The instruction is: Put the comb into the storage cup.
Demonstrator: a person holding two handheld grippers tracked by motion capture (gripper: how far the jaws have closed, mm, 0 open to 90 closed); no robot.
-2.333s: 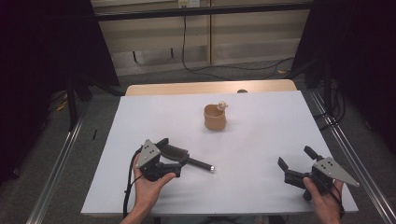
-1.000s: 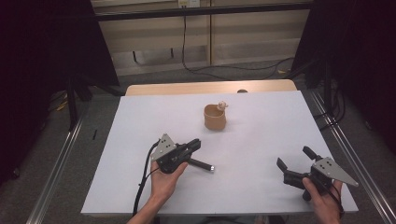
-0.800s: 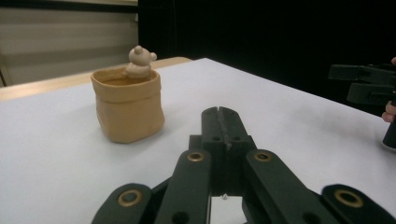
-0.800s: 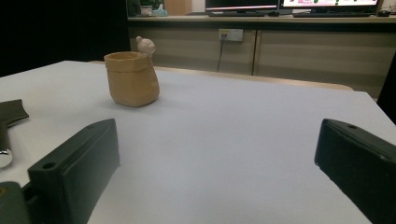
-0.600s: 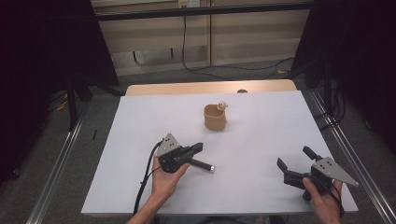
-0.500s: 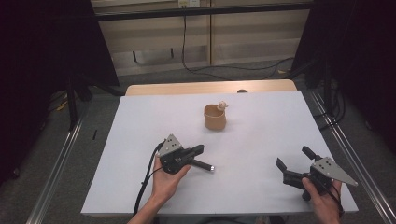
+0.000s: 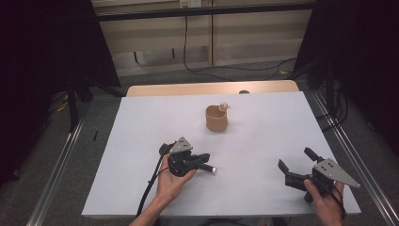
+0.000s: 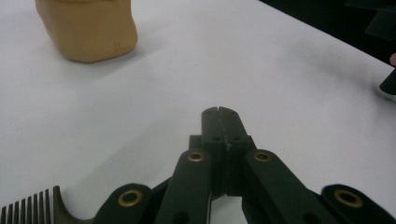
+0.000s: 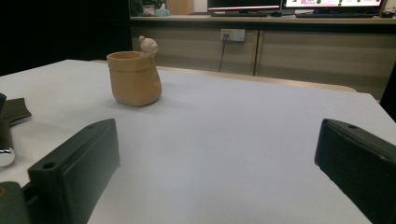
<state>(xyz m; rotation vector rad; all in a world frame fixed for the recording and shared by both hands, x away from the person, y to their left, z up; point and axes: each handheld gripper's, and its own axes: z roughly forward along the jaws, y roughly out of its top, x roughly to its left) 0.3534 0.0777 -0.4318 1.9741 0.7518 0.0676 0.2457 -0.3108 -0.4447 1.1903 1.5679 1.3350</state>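
Left gripper [image 7: 203, 163] jaws fully closed, nothing between them, comb [image 8: 32, 211] alongside. Right gripper [image 7: 295, 165] wide open, empty, facing cup [image 9: 133, 77], parked for reach.

A dark comb [image 8: 28, 209] lies flat on the white table. Its fine teeth show just left of and behind the closed tips of the left gripper [image 8: 219, 112], not between them. In the high view its slim handle ends in a silver tip just beside that claw.
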